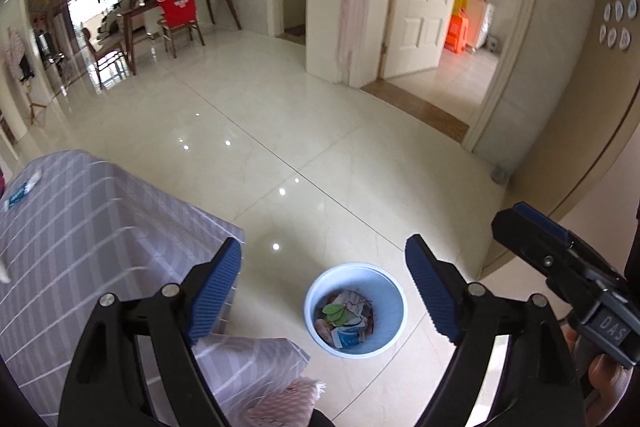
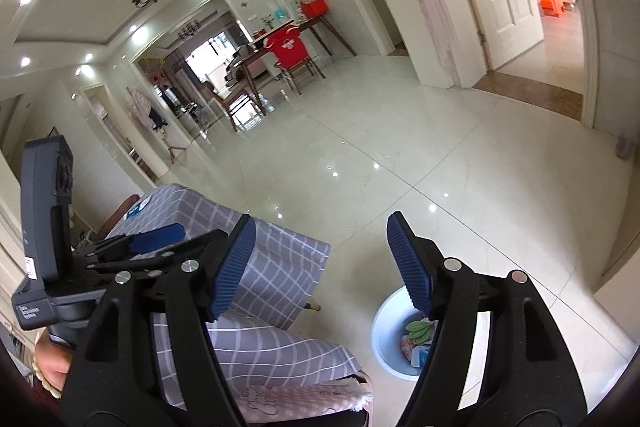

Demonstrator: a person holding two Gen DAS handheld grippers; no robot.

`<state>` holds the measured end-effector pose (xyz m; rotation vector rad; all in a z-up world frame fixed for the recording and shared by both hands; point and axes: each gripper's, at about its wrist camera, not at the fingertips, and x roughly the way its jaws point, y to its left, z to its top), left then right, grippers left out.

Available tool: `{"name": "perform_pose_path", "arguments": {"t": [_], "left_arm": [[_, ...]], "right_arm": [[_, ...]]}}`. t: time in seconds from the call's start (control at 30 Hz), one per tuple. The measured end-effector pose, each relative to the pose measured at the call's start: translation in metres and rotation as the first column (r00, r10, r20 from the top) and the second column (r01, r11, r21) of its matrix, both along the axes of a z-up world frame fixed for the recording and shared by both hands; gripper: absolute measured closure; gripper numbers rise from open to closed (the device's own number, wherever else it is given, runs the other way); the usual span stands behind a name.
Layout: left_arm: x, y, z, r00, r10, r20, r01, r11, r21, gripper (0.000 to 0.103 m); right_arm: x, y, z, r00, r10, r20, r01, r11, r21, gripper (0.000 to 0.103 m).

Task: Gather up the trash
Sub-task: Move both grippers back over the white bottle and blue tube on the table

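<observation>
The trash (image 1: pixel 346 319), crumpled wrappers, paper scraps and a green leaf, lies loose in a pale blue bin (image 1: pixel 320 285) standing on the glossy tiled floor (image 1: pixel 320 147), just beside the surface draped in a grey checked cloth (image 1: pixel 100 227). These bits look light, soft and crushable, so a gentle pinch on a wrapper's edge should do. The left claw (image 1: pixel 324 291) hangs above the bin, jaws wide apart, holding nothing; the right claw (image 2: pixel 320 263) likewise gapes empty.
</observation>
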<state>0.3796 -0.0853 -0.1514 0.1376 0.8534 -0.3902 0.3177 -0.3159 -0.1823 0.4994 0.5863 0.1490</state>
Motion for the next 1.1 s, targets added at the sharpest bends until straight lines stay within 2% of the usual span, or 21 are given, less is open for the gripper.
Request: {"name": "perform_pose_path", "arguments": {"t": [0.13, 0.27, 0.37, 0.57, 0.63, 0.73, 0.83, 1.0, 1.1], "left_arm": [[-0.004, 0.05, 0.022, 0.996, 0.073, 0.044, -0.072, 0.997, -0.006, 0.021], [-0.004, 0.116, 0.038, 0.979, 0.187, 0.078, -0.187, 0.982, -0.007, 0.021], [0.001, 0.172, 0.045, 0.954, 0.287, 0.084, -0.287, 0.958, -0.012, 0.021], [0.013, 0.287, 0.04, 0.879, 0.477, 0.029, -0.477, 0.879, -0.014, 0.021], [0.021, 0.322, 0.035, 0.85, 0.527, -0.016, -0.527, 0.849, -0.041, 0.021], [0.033, 0.357, 0.023, 0.811, 0.578, -0.094, -0.585, 0.808, -0.072, 0.021], [0.042, 0.372, 0.012, 0.795, 0.593, -0.129, -0.605, 0.792, -0.086, 0.021], [0.062, 0.389, -0.008, 0.789, 0.58, -0.204, -0.609, 0.783, -0.13, 0.033], [0.072, 0.39, -0.016, 0.799, 0.56, -0.221, -0.595, 0.79, -0.147, 0.044]], "right_arm": [[0.009, 0.038, 0.017, 0.998, 0.058, 0.014, -0.058, 0.998, -0.027, 0.034], [0.022, 0.083, 0.032, 0.991, 0.131, 0.021, -0.129, 0.99, -0.059, 0.034], [0.038, 0.127, 0.042, 0.98, 0.199, 0.015, -0.197, 0.976, -0.088, 0.034], [0.074, 0.213, 0.052, 0.943, 0.332, -0.015, -0.331, 0.932, -0.15, 0.034], [0.088, 0.242, 0.053, 0.927, 0.372, -0.038, -0.373, 0.913, -0.165, 0.034], [0.108, 0.279, 0.051, 0.905, 0.421, -0.071, -0.426, 0.886, -0.182, 0.034], [0.125, 0.313, 0.049, 0.881, 0.463, -0.099, -0.474, 0.856, -0.208, 0.034], [0.141, 0.354, 0.044, 0.86, 0.495, -0.126, -0.511, 0.83, -0.224, 0.034], [0.156, 0.372, 0.042, 0.848, 0.512, -0.138, -0.53, 0.813, -0.24, 0.034]]}}
